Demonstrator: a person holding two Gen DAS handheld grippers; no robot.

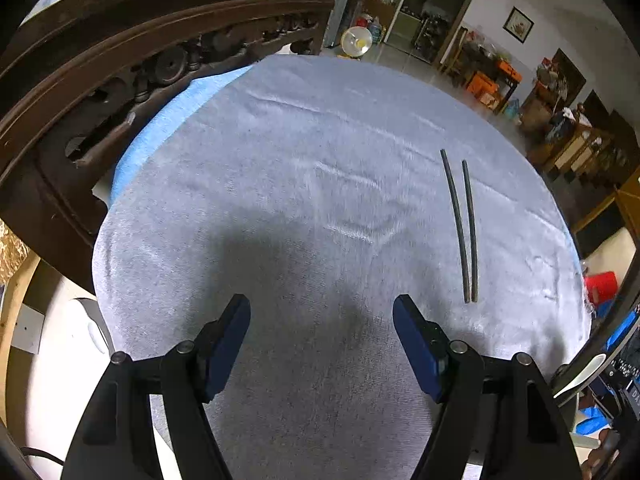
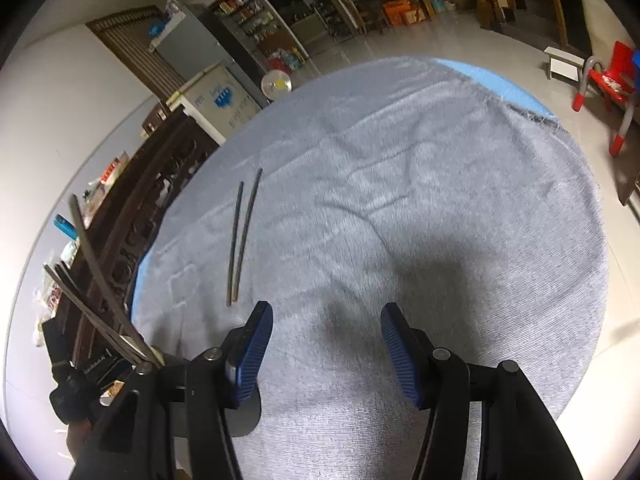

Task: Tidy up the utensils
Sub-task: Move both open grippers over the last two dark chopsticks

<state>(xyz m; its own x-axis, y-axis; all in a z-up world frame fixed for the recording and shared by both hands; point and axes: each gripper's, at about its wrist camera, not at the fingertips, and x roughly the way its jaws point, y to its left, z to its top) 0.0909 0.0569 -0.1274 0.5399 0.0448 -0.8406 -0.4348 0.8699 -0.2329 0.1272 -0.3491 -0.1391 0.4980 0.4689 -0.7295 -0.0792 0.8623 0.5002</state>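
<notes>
Left wrist, chopsticks [image 1: 464, 228] on cloth [image 1: 280, 160]

Most of the desk [image 1: 280, 184] under its grey cloth [image 2: 440, 200] lies bare, so I can pass freely across its middle and along the near edge, where my jaws hang apart with nothing between them. The only things lying on it are two dark chopsticks [image 1: 464, 228], side by side and nearly touching, between my two hands. Along the far left edge a dark carved wooden frame [image 1: 132, 64] stands close against the desk and blocks any sweep outward there.
</notes>
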